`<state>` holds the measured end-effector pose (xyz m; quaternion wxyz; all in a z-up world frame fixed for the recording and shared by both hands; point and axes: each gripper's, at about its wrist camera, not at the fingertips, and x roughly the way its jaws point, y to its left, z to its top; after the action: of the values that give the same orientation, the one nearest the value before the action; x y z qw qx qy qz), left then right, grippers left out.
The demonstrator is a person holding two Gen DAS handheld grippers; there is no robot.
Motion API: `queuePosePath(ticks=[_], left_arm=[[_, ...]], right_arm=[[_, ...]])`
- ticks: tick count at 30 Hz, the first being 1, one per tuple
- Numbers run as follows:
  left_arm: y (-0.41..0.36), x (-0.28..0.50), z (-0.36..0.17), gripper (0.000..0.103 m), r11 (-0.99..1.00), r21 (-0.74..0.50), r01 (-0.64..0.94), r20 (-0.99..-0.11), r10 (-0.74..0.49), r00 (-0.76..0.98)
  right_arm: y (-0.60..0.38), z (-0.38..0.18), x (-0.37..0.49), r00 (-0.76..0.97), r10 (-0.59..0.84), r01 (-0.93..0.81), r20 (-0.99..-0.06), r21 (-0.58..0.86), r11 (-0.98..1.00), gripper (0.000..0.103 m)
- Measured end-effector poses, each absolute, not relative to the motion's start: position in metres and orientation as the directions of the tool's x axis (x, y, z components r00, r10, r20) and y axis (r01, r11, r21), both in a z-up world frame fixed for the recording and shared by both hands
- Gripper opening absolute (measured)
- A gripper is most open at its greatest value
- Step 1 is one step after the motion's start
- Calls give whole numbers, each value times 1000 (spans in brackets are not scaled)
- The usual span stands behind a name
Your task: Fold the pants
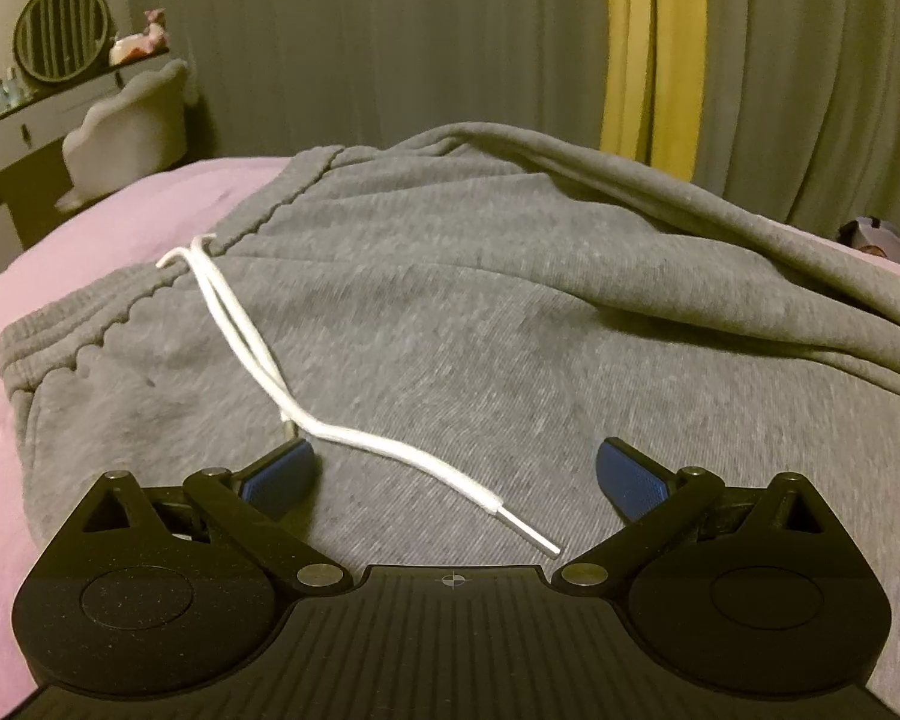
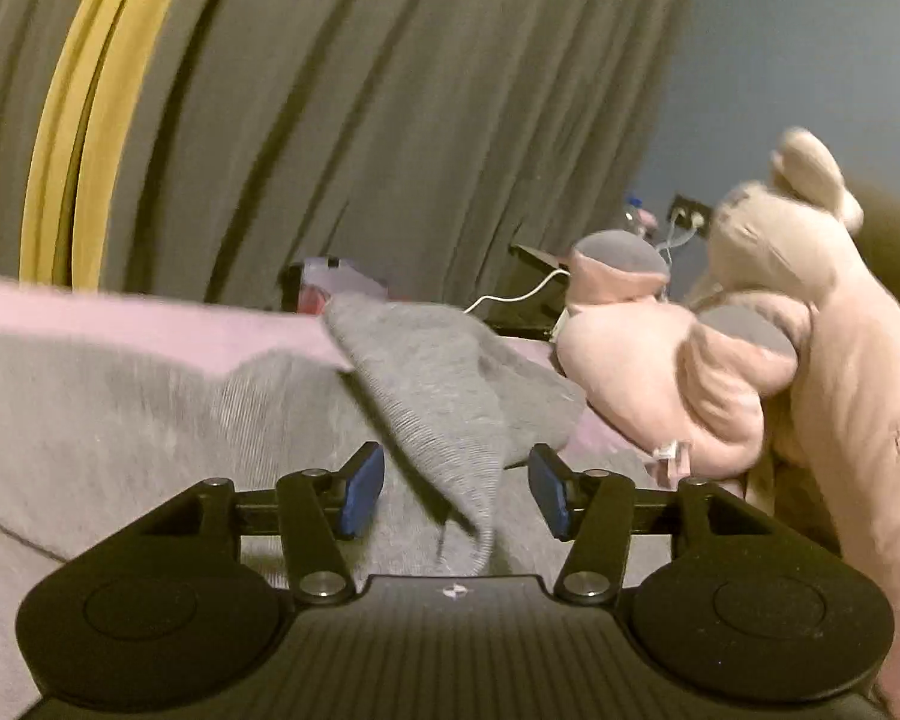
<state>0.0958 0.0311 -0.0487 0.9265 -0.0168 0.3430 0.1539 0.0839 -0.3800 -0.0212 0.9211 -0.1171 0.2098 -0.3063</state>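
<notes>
Grey pants (image 1: pixel 480 312) lie spread on a bed covered by a pink sheet (image 1: pixel 90 228), waistband toward the left in the left wrist view, with one leg folded over along the far right side. One white drawstring (image 1: pixel 306 396) with two strands trails from the waistband across the cloth, one metal tip lying just before the left hand-held gripper (image 1: pixel 455 474). That gripper hangs low over the pants with its jaws released wide; nothing is between its two blue pads (image 1: pixel 282 471), and whether they touch the fabric cannot be told.

The right hand-held gripper (image 2: pixel 456 492) stands about half open. A raised flap of the pants (image 2: pixel 444 420), a ribbed edge, hangs between its two blue pads (image 2: pixel 363 495) without either pad pressing on it, so the cloth is let go. The view is blurred.

One pink plush toy (image 2: pixel 750 360) sits on the bed to the right of that gripper. Grey curtains (image 2: pixel 360 120) with one yellow strip (image 2: pixel 84 132) hang behind. In the left wrist view, one round mirror (image 1: pixel 63 39) stands on a dresser beside one pale chair (image 1: pixel 129 126).
</notes>
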Motion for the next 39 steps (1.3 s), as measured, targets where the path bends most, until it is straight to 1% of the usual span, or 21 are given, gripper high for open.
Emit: queuePosePath(ticks=[1,2,3,4,5,6,9,11,12,14,16,19,22,25,27,29,33,36,37,38,39], left_arm=[[31,96,-49,103,952,76,-298,-638,276,719],[30,96,-50,103,951,78,-299,-634,279,721],[29,96,-50,103,951,82,-299,-631,282,723],[29,96,-50,103,951,85,-299,-628,284,725],[28,97,-49,103,950,92,-300,-624,289,726],[27,97,-46,103,948,102,-302,-617,298,728],[23,90,-24,103,935,150,-321,-521,350,778],[24,85,-2,103,936,123,-330,-434,350,830],[26,86,9,103,942,95,-321,-404,332,853],[30,102,25,103,960,53,-276,-401,274,874],[38,138,38,103,971,-4,-240,-454,212,866],[63,195,49,103,954,-186,-236,-537,103,837],[89,252,43,102,897,-322,-302,-633,34,774],[104,288,30,83,868,-355,-346,-676,18,737],[109,304,16,81,857,-366,-363,-705,-1,709],[113,316,3,69,845,-385,-371,-728,-31,685],[118,334,-12,59,835,-424,-351,-724,-81,685],[118,343,-10,54,838,-434,-332,-712,-93,696],[115,343,-10,38,836,-447,-319,-712,-116,693],[114,345,-13,17,837,-444,-321,-725,-124,678],[113,345,-14,14,840,-422,-340,-747,-110,656]], right_arm=[[-381,-25,90,719,-619,512,-316,-360,779,51],[-384,-31,98,712,-625,510,-319,-377,773,44],[-383,-36,103,697,-639,513,-324,-397,761,30],[-389,-38,108,682,-653,529,-331,-394,752,21],[-399,-37,108,676,-651,552,-345,-348,758,6],[-408,-35,101,682,-638,577,-357,-273,770,5],[-454,-17,71,692,-604,688,-395,110,717,5],[-487,-16,48,732,-546,681,-408,403,611,5],[-496,-20,41,740,-523,673,-424,473,569,5],[-507,-32,40,722,-494,692,-484,511,510,5],[-512,-44,40,717,-460,697,-524,534,478,5],[-517,-45,44,718,-458,696,-524,532,483,5],[-520,-48,48,715,-470,699,-517,528,483,5],[-519,-51,47,716,-481,698,-505,531,481,5],[-514,-51,44,714,-493,700,-496,516,493,5],[-513,-53,46,710,-507,704,-489,506,498,6],[-509,-53,49,704,-524,710,-479,483,512,7],[-515,-54,47,721,-512,692,-468,532,488,9],[-517,-55,46,726,-509,686,-463,547,481,9],[-517,-56,46,730,-508,681,-458,553,479,9],[-517,-57,46,733,-510,677,-451,556,481,9]])
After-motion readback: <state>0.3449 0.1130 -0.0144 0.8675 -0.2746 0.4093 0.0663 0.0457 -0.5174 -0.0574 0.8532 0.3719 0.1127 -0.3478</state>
